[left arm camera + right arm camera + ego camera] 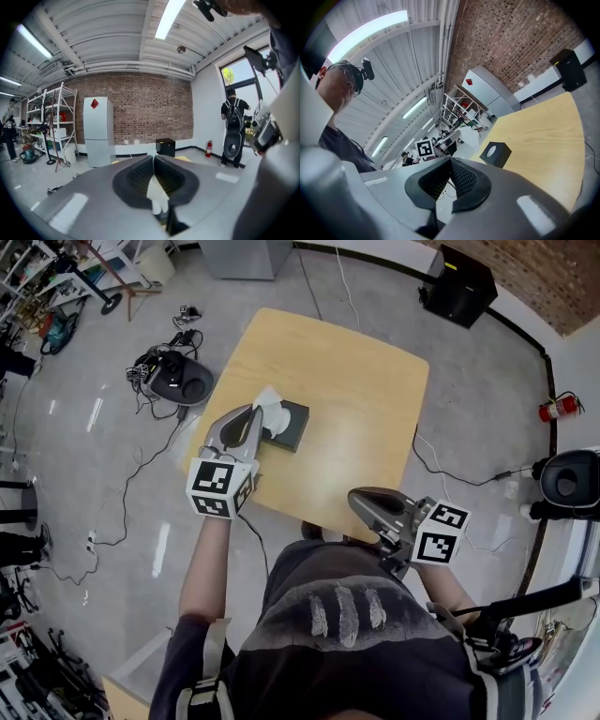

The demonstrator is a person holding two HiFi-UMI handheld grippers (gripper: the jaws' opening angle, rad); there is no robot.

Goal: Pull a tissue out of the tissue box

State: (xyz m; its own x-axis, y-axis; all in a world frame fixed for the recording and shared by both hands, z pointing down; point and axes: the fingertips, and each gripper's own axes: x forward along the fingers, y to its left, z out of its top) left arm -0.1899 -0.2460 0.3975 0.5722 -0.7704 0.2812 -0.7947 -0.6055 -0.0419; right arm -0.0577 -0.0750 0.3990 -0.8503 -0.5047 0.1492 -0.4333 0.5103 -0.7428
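Currently, the left gripper (262, 414) is being held over the left half of the wooden table (366, 390), with its 2 jaws being pressed together on a white tissue (157, 194). In the left gripper view the tissue is being pinched between the ribbed pads, and a crumpled fold is hanging below them. In the head view the tissue is being seen as a white tuft at the gripper's tip, just above the left edge of the black tissue box (292, 426). The box is sitting flat on the table, in its left half. Whether the tissue's lower end is being retained in the box cannot be told. The right gripper (450, 162) is being held well apart from the box, near the table's near edge and close to the person's torso. Its 2 jaws are being held together with nothing between them. In the right gripper view the box is being shown upright on the tabletop, with a pale round patch on 1 visible face. 1 red fire extinguisher (560, 408) is being seen on the floor by the right wall.
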